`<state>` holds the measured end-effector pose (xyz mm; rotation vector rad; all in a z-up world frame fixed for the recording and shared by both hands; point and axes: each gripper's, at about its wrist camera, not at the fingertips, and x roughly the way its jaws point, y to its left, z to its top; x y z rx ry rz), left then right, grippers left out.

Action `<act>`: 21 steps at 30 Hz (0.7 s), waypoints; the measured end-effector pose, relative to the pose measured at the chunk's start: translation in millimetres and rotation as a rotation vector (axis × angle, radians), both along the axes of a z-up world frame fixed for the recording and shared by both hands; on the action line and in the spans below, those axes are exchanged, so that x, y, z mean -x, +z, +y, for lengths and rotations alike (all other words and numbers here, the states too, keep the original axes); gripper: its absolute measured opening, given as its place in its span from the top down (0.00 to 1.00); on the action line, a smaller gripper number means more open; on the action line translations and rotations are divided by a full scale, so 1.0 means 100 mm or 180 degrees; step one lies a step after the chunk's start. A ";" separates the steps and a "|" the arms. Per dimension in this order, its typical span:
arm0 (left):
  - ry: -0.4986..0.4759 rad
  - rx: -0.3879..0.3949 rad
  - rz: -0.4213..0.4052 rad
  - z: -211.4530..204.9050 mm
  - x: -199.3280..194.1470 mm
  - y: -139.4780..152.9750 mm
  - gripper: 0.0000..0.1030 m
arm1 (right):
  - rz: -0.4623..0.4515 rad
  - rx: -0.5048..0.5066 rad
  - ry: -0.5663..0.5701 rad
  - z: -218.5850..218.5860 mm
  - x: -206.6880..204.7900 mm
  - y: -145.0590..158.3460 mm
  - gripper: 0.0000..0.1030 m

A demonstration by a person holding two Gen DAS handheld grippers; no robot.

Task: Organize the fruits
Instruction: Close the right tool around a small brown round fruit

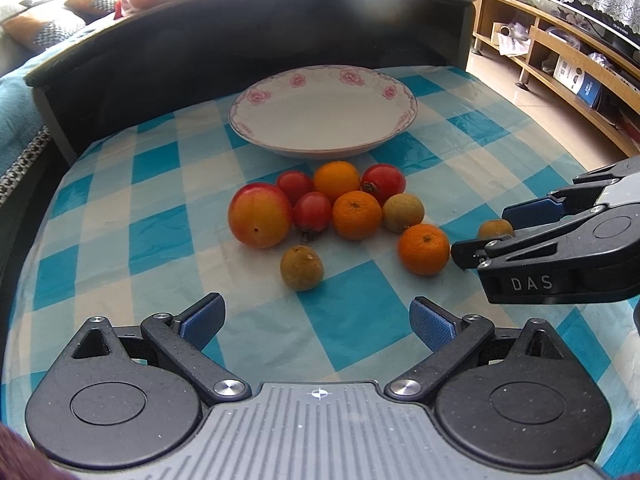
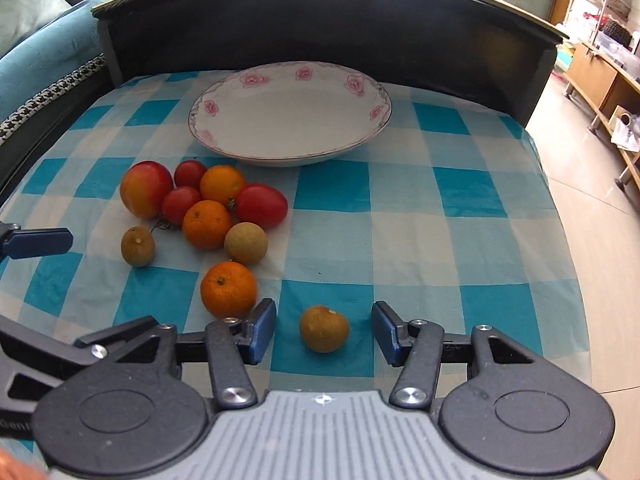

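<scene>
A white floral plate [image 1: 256, 98] [image 2: 224, 92] stands empty at the back of the checked cloth. In front of it lies a cluster of fruit: a peach [image 1: 259, 215] [image 2: 146, 189], three tomatoes, three oranges, brown longans. One longan [image 2: 324, 329] [image 1: 494, 229] lies apart, between the fingers of my open right gripper [image 2: 324, 330] [image 1: 490, 232], untouched. An orange [image 2: 228, 289] [image 1: 424, 249] sits just left of it. My left gripper [image 1: 318, 318] is open and empty, hovering in front of another longan [image 1: 302, 267].
The table has a blue-and-white checked cloth [image 1: 120, 208] and a dark raised back panel [image 1: 240, 32]. A sofa [image 2: 48, 40] is on the left, wooden shelves [image 1: 560, 52] and tiled floor on the right.
</scene>
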<state>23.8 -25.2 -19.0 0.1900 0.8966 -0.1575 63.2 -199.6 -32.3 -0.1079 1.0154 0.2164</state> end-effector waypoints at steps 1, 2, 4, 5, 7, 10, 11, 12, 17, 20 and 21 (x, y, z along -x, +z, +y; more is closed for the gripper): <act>-0.0007 -0.0004 0.0003 -0.01 0.00 -0.01 0.03 | 0.0026 0.0011 0.0031 0.00 0.00 0.01 0.47; -0.0015 -0.0001 0.0007 -0.02 0.00 -0.01 0.05 | 0.0040 0.0013 0.0047 0.00 0.00 0.01 0.47; -0.0036 0.0010 0.0030 -0.04 0.00 -0.02 0.07 | 0.0042 0.0037 0.0093 0.01 0.01 0.01 0.48; -0.0043 0.0016 0.0044 -0.05 0.00 -0.03 0.08 | 0.0037 0.0044 0.0106 0.01 0.03 0.01 0.49; -0.0051 0.0046 0.0061 -0.06 0.00 -0.04 0.10 | 0.0036 -0.0011 0.0141 -0.01 0.07 0.03 0.69; -0.0084 0.0138 0.0063 -0.10 0.00 -0.02 0.12 | 0.0034 -0.0017 0.0142 -0.05 0.10 0.04 0.74; -0.0085 0.0168 0.0060 -0.12 -0.01 -0.02 0.12 | 0.0035 -0.0032 0.0131 -0.06 0.11 0.05 0.74; -0.0087 0.0193 0.0057 -0.14 -0.02 -0.01 0.13 | 0.0037 -0.0045 0.0130 -0.08 0.12 0.05 0.74; -0.0107 0.0213 0.0090 -0.30 -0.12 -0.03 0.21 | 0.0024 -0.0127 0.0049 -0.18 0.15 0.07 0.74; -0.0124 0.0203 0.0113 -0.38 -0.19 -0.06 0.23 | 0.0012 -0.0155 -0.0038 -0.26 0.15 0.10 0.74; -0.0118 0.0193 0.0128 -0.40 -0.22 -0.08 0.23 | 0.0021 -0.0168 -0.0066 -0.28 0.14 0.10 0.74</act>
